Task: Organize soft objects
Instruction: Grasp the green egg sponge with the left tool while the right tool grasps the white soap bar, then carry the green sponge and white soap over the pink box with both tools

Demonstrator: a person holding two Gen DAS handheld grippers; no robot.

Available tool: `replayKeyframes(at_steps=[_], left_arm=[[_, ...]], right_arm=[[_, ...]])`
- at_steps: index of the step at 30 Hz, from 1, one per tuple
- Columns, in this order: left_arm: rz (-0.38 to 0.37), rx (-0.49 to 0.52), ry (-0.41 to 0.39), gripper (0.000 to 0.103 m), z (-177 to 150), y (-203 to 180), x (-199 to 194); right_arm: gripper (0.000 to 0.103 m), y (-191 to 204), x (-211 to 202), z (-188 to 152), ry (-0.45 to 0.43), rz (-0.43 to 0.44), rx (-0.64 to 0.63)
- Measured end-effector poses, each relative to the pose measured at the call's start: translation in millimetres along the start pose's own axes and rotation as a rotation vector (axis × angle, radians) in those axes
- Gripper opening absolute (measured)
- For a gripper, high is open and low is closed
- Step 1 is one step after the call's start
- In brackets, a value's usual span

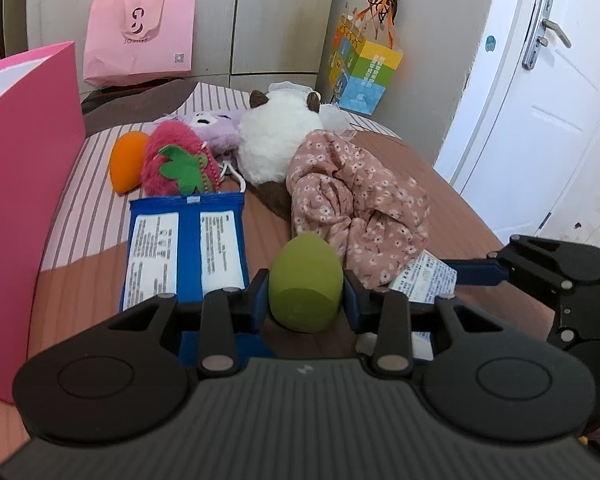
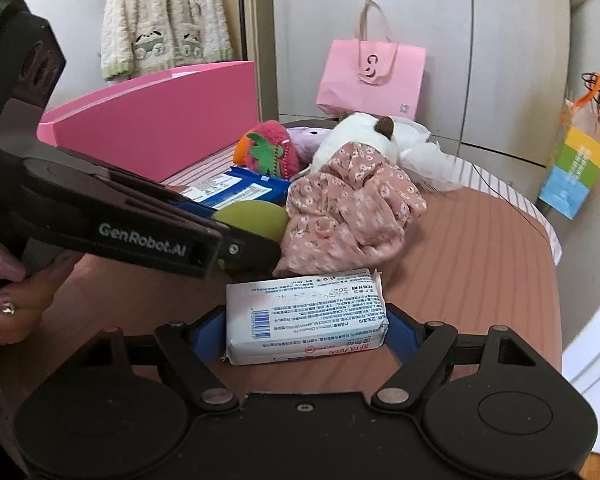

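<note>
Fingers of a hand (image 2: 4, 300) curl round the left gripper's handle at the left edge of the right wrist view, and from there the tool slants down toward mid-frame. In its own view we see the left gripper (image 1: 306, 292) pinching a green sponge (image 1: 306, 280), its blue pads pressed against both sides of the egg-shaped piece at lower centre.

Our right gripper (image 2: 306, 324) sits at the lower middle of its view, tilted down at the bed (image 2: 460, 264). Its jaws stand wide, one on each side of a white tissue pack (image 2: 306, 320); the pads look close to the pack's ends, but we cannot tell whether they press on it. The pack lies flat on the brown bedcover.

Just above the pack lies a crumpled floral cloth (image 2: 348, 212). Beyond it, toward upper centre, sit a white plush (image 2: 356, 136), a purple plush (image 1: 216, 128), a strawberry plush (image 1: 178, 166) and an orange sponge (image 1: 128, 164), grouped closely. A blue wipes pack (image 1: 186, 240) lies left of the green sponge. A pink box (image 1: 24, 184) stands along the left edge of the left wrist view.
</note>
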State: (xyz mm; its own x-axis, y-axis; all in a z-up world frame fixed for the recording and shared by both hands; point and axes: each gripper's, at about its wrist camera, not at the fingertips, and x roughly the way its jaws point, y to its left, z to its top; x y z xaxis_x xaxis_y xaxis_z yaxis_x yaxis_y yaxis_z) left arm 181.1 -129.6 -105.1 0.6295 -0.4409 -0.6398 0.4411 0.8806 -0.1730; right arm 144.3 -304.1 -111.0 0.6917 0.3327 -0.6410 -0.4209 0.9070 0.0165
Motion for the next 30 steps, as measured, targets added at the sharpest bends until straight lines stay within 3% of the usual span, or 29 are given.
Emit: replayKeyframes(at_steps=[13,30], left_arm=[[0.012,-0.010,-0.035,0.036,-18.5,-1.3,-45.4],[-0.018,-0.088,0.029,0.036,-46.4,22.3,-77.6]], right_arm=[[0.084,18.8,-25.8,-14.8,0.022,-0.059,0.052],[0.084,61.7,-52.2,-13.4,0.000,-0.039,0.034]])
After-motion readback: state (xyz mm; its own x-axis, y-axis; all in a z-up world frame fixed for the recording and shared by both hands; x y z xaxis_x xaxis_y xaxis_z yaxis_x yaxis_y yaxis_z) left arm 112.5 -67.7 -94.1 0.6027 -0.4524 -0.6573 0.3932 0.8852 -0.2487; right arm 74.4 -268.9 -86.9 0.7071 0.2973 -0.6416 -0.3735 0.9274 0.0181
